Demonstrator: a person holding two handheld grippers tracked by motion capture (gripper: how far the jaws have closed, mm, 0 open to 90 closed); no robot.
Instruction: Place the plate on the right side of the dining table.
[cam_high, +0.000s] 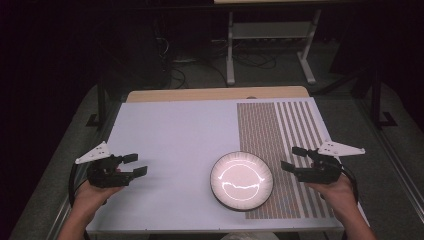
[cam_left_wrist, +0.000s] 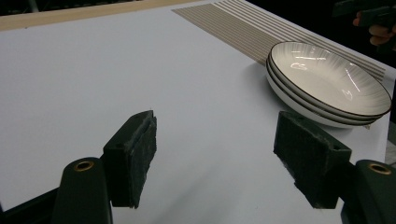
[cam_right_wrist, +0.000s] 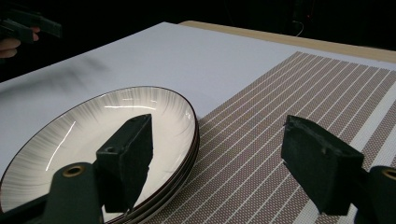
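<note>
A stack of shallow white plates (cam_high: 242, 180) with dark rims sits at the front middle of the table, half on a striped brown placemat (cam_high: 280, 135). In the left gripper view the plates (cam_left_wrist: 327, 84) lie far right; in the right gripper view the plates (cam_right_wrist: 88, 140) lie low left beside the placemat (cam_right_wrist: 289, 107). My left gripper (cam_high: 136, 165) hovers open at the table's front left, well apart from the plates. My right gripper (cam_high: 292, 159) hovers open just right of the plates, over the placemat. Nothing is between either pair of jaws (cam_left_wrist: 215, 158) (cam_right_wrist: 219, 158).
The table top (cam_high: 175, 135) is pale grey-white with a wooden strip along its far edge (cam_high: 215, 94). Beyond it stand a white metal frame (cam_high: 270, 45) and cables on a dark floor. Dark grey flooring flanks the table on both sides.
</note>
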